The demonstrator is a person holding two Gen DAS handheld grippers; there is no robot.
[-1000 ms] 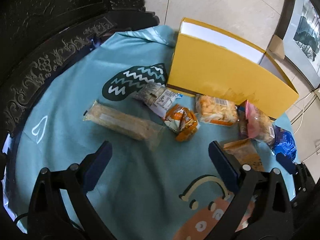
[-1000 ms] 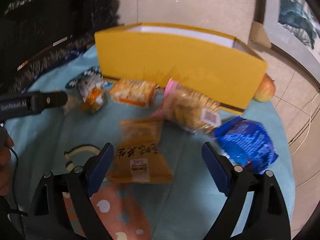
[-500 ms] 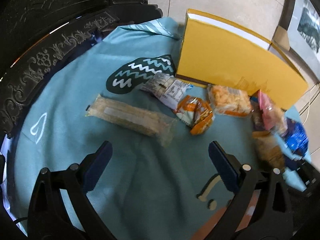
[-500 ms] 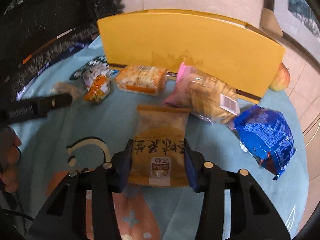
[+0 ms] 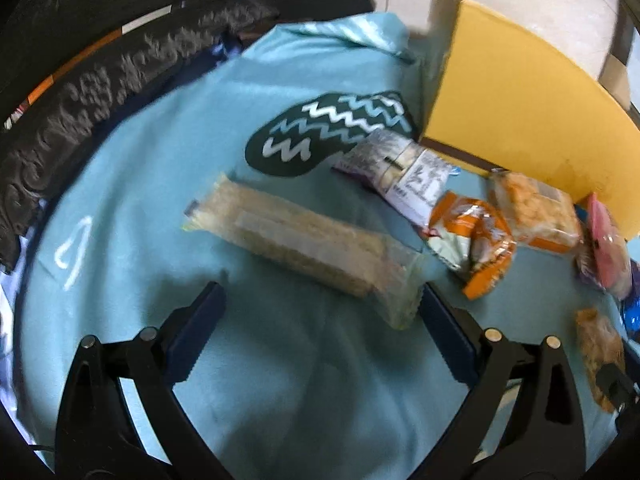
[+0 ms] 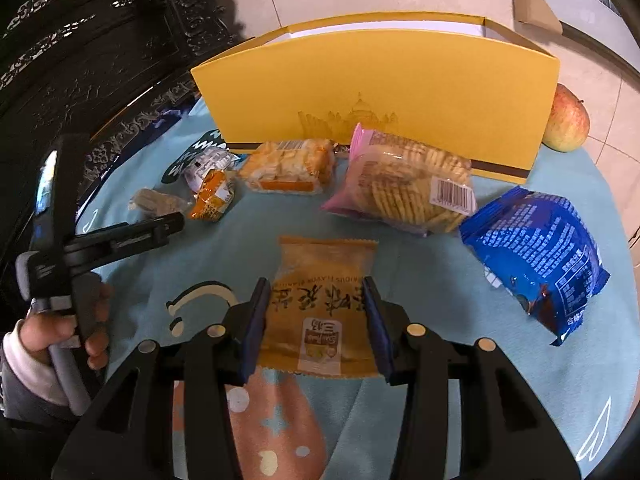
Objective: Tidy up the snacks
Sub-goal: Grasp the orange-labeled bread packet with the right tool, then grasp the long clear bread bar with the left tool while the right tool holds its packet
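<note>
My right gripper (image 6: 315, 290) is shut on a tan snack packet (image 6: 326, 260) that lies on the teal cloth; its pads press both long sides of the wrapper. The same packet (image 5: 600, 344) shows at the right edge of the left wrist view. My left gripper (image 5: 320, 296) stands wide open just above the cloth, with nothing between its fingers. A long clear pack of crackers (image 5: 304, 240) lies slantwise just beyond its tips, its near end close to the right finger. A hand (image 6: 92, 312) holds that left gripper (image 6: 160, 228) at the left of the right wrist view.
A yellow box (image 6: 380, 80) stands open-topped at the back. In front of it lie a pink cracker pack (image 6: 404, 184), an orange-trimmed cracker pack (image 6: 288, 164), a small orange packet (image 6: 212, 196) and a blue packet (image 6: 536, 252). An apple (image 6: 566, 120) sits beside the box. Dark carved furniture borders the left.
My right gripper's jaws went from wide open to shut on the tan packet. My left gripper moved down and leftward, bringing the long cracker pack close to its tips.
</note>
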